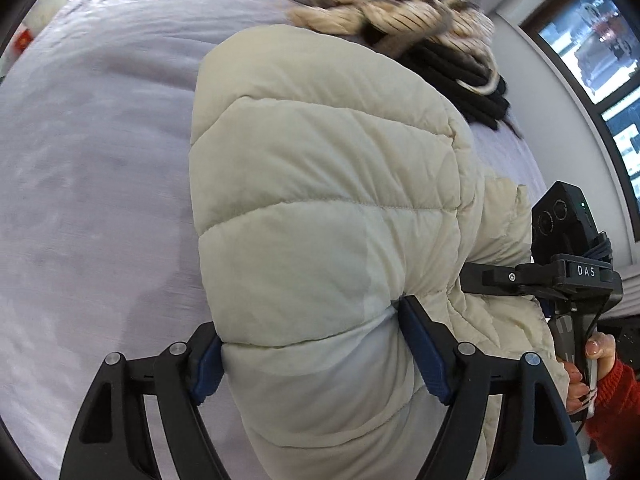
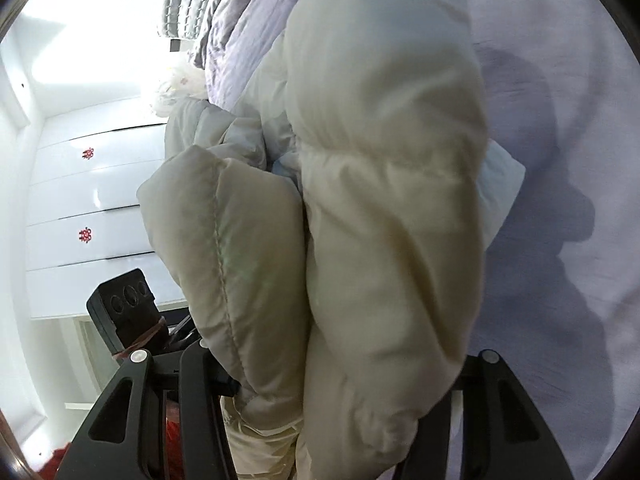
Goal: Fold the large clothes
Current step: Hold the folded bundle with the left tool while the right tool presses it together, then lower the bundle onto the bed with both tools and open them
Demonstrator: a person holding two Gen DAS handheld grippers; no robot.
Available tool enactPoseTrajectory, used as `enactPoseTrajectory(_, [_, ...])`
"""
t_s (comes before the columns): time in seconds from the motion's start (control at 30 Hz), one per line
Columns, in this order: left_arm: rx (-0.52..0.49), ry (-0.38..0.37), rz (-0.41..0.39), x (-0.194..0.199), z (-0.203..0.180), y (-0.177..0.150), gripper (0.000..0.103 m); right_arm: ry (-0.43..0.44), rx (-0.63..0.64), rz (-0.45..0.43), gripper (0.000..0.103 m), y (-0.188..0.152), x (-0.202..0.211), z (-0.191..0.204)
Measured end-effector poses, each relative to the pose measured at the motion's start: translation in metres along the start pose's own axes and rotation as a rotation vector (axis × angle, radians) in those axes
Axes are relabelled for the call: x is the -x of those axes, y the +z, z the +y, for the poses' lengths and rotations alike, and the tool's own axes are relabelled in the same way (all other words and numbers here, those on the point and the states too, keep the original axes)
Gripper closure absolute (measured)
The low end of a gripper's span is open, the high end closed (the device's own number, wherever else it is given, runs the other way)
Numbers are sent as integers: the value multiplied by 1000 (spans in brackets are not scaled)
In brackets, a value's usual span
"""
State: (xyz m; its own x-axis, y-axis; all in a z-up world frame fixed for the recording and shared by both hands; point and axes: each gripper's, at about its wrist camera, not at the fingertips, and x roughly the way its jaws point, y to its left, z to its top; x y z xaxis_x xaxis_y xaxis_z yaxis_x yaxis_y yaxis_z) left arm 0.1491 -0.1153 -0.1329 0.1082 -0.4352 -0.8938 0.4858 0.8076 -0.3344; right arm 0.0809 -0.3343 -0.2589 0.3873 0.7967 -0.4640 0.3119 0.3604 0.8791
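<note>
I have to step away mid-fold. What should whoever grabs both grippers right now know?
Left gripper: shut on the cream puffer jacket, pads pinching a thick fold at its near end.
Right gripper: buried in the same jacket, jaws hidden, probably gripping.
Jacket is bunched and doubled over on the lilac bedsheet; a striped knit pile lies beyond it.
Done: a rough first fold.
Left: flatten it, finish folding, release.

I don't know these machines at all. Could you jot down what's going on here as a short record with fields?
Garment: cream puffer jacket, bulky and quilted
Surface: pale lilac bedsheet
Left gripper: shut on a fold of the jacket
Right gripper: jacket bunched between its fingers; grip appears closed
Other clothes: striped knit pile at the far end of the bed
Stage: jacket gathered, fold not finished
</note>
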Motion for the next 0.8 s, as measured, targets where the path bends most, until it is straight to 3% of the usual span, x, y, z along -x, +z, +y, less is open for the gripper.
enactPoseTrajectory(0.3, [71, 179, -55, 22, 126, 26, 24, 17, 68, 60, 48, 42, -125, 46])
enactPoseTrajectory(0.43, [101, 227, -66, 14, 169, 31, 24, 3, 95, 83, 48, 64, -155, 54])
enactPoseTrajectory(0.73, [95, 253, -72, -17, 175, 28, 24, -48, 99, 93, 47, 74, -170, 40])
enactPoseTrajectory(0.8, [90, 253, -78, -21, 174, 25, 24, -85, 82, 85, 41, 74, -162, 33])
